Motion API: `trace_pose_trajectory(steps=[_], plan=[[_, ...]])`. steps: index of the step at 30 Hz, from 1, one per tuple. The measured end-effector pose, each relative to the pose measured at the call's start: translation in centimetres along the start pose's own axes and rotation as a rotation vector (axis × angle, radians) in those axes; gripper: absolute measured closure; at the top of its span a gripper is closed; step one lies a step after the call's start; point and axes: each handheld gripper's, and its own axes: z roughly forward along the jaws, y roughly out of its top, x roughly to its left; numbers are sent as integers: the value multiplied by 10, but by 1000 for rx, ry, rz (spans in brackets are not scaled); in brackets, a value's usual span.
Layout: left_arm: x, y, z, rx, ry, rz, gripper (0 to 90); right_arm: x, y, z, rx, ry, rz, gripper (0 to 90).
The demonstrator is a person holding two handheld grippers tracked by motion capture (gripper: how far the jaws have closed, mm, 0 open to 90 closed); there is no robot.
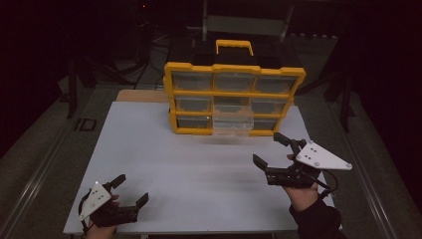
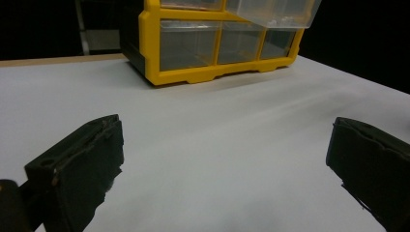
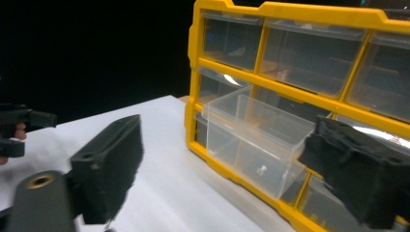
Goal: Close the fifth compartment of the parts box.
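Two grippers, both spread wide with nothing held: the left gripper [image 1: 128, 191] hovers near the table's [image 1: 199, 169] front edge, the right gripper [image 1: 271, 150] near the clear drawer [image 1: 233, 125], pulled out from the yellow organizer's [image 1: 234, 69] middle column, a small pale piece inside.

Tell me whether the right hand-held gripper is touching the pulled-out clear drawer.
Apart. In the high view, bare white table separates the right hand-held gripper from the drawer, and its jaws stand open with nothing between them.
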Motion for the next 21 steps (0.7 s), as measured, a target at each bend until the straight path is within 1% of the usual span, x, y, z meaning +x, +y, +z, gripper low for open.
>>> trace_pose_trajectory(steps=[1, 3, 4, 6, 8, 9, 10, 11, 14, 16, 20, 21], plan=[[0, 0, 0, 0, 0, 0, 0, 1, 1, 3, 1, -4, -2, 130], [0, 0, 0, -4, -1, -2, 0, 3, 1, 8, 2, -5, 11, 132], [0, 0, 0, -4, -1, -2, 0, 3, 1, 8, 2, -5, 11, 132], [0, 0, 0, -5, -3, -3, 0, 5, 0, 16, 6, -23, 21, 142], [0, 0, 0, -5, -3, -1, 0, 5, -3, 21, 9, -28, 36, 160], [0, 0, 0, -5, -3, -1, 0, 5, -3, 21, 9, -28, 36, 160], [0, 0, 0, -7, -5, 0, 0, 5, -4, 23, 12, -30, 39, 180], [0, 0, 0, -6, -6, 0, 0, 7, -8, 29, 18, -40, 43, 218], [0, 0, 0, -7, -6, -3, 0, 9, -14, 35, 32, -51, 33, 297], [0, 0, -1, -9, -5, -1, 0, 10, -18, 39, 38, -48, 44, 361], [0, 0, -1, -7, -6, 2, 0, 12, -26, 47, 63, -77, 31, 437], [0, 0, -1, -7, -6, 2, 0, 12, -26, 47, 63, -77, 31, 437]])
